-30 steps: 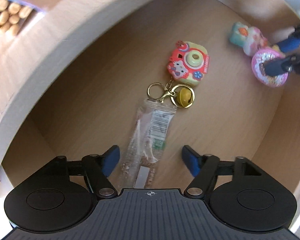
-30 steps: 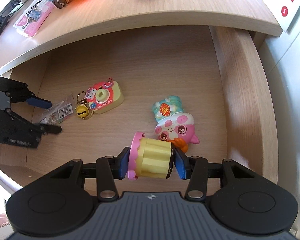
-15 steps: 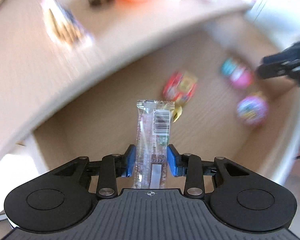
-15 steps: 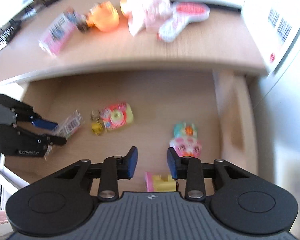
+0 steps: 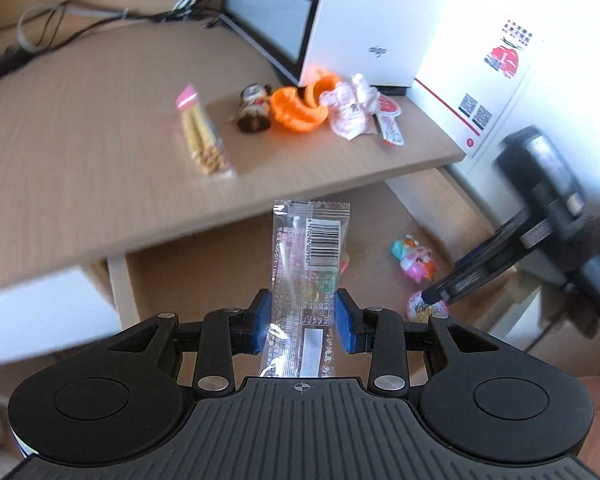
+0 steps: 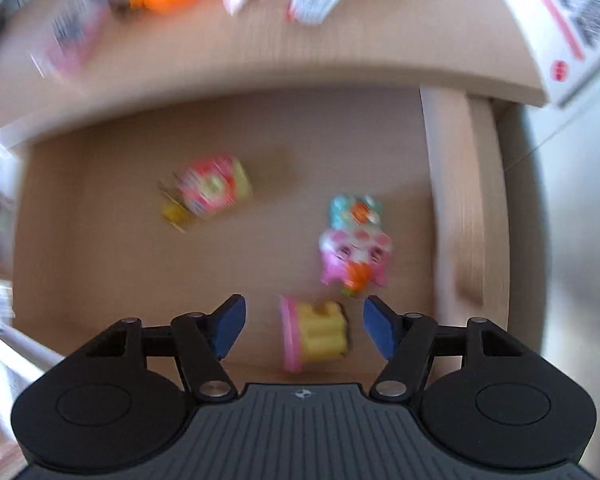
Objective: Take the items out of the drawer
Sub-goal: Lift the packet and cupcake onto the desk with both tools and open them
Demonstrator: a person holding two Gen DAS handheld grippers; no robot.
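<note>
L gripper [image 5: 303, 322] raised, angled down, pads clamped on a clear snack packet [image 5: 308, 276]. R gripper [image 6: 303, 326] pointing straight down, jaws just spread wide, nothing btwn the pads.

Clear barcoded snack packet [image 5: 306, 276], orange toy [image 5: 300, 106] (blue-padded tool [image 5: 303, 322]).

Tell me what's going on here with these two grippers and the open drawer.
A person is emptying the drawer with two handheld grippers. The left gripper is shut on a clear snack packet, held above the drawer near the desktop. The right gripper points down over the cupcake toy; its fingers have just been opening and don't touch it. A camera keychain and pig figure remain inside.
</note>
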